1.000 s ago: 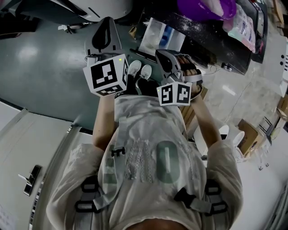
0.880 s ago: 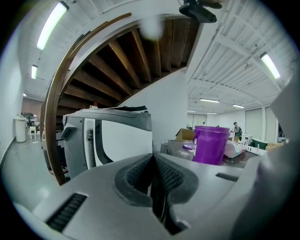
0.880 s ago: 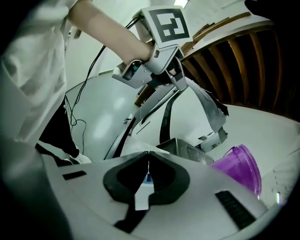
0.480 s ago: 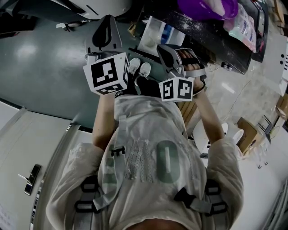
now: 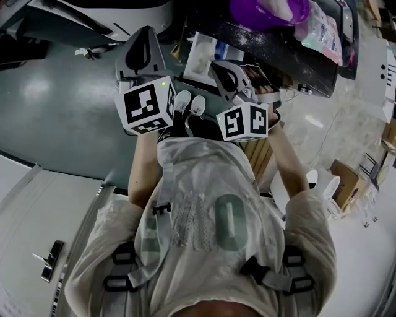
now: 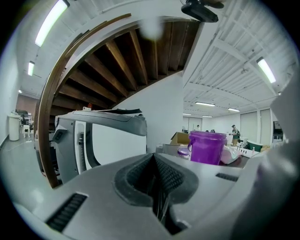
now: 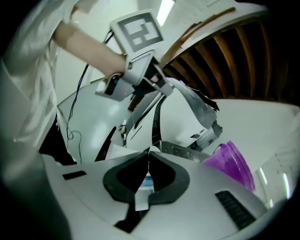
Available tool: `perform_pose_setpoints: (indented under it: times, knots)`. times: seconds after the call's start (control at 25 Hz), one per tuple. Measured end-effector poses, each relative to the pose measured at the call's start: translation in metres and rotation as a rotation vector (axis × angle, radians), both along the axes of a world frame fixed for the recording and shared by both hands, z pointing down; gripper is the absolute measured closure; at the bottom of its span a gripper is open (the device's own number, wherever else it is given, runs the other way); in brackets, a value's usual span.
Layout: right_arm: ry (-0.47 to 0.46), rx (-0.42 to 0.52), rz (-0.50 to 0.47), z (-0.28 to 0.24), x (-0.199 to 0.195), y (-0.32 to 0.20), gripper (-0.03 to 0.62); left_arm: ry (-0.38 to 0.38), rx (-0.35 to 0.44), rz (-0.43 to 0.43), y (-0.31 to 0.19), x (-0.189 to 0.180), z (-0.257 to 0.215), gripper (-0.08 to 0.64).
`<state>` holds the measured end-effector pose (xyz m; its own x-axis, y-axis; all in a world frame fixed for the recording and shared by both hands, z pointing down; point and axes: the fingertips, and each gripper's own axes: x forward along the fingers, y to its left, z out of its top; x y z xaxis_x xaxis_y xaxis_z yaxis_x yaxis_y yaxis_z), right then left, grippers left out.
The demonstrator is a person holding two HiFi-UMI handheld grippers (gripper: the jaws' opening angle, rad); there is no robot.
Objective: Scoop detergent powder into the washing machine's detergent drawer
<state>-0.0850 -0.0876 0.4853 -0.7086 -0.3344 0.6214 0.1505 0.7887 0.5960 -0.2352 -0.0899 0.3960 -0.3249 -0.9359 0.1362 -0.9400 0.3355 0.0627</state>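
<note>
Dim, flat head view; brighter, strongly curved gripper views.

In the head view the light is low and greyish, with soft pale sheen on the glossy grey-green floor [image 5: 59, 102] and little hard shadow; straight lines bend toward its edges. The left gripper view is lit from above by long white ceiling strip lights [image 6: 50, 22] that burn out to pure white, while the dark brown wooden beams [image 6: 126, 56] lie deep in shade. A black rim rings the circle, and the left gripper [image 6: 153, 157] looks soft up close. The right gripper view is blurred, perhaps by motion, with glare from a bright ceiling lamp [image 7: 164, 10] and a smeared pale sleeve [image 7: 23, 79].
</note>
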Motion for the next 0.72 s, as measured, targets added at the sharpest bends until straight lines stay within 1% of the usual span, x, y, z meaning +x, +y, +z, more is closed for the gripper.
perform_pose_setpoints:
  times: [0.12,0.16,0.2,0.32,0.52,0.6,0.72]
  knots:
    - [-0.138,-0.222,0.126,-0.027,0.000,-0.013,0.581,-0.008,0.026,0.028,-0.009,0.008,-0.014,0.540]
    - [-0.185,-0.276,0.164,-0.038,0.000,-0.019,0.581,-0.014,0.031,0.042,-0.012,0.011,-0.019,0.540]
    - [-0.230,-0.306,0.194,-0.049,0.001,-0.024,0.581,-0.024,0.033,0.059,-0.016,0.015,-0.024,0.540]
    - [-0.361,-0.340,0.261,-0.086,0.004,-0.041,0.581,-0.059,0.025,0.120,-0.030,0.030,-0.037,0.540]
    - [-0.589,-0.401,0.363,-0.148,0.023,-0.069,0.581,-0.080,0.045,0.219,-0.055,0.056,-0.070,0.540]
    - [-0.689,-0.402,0.411,-0.173,0.037,-0.082,0.581,-0.096,0.066,0.251,-0.063,0.066,-0.087,0.540]
    - [-0.837,-0.361,0.488,-0.206,0.061,-0.100,0.581,-0.129,0.109,0.308,-0.077,0.080,-0.113,0.540]
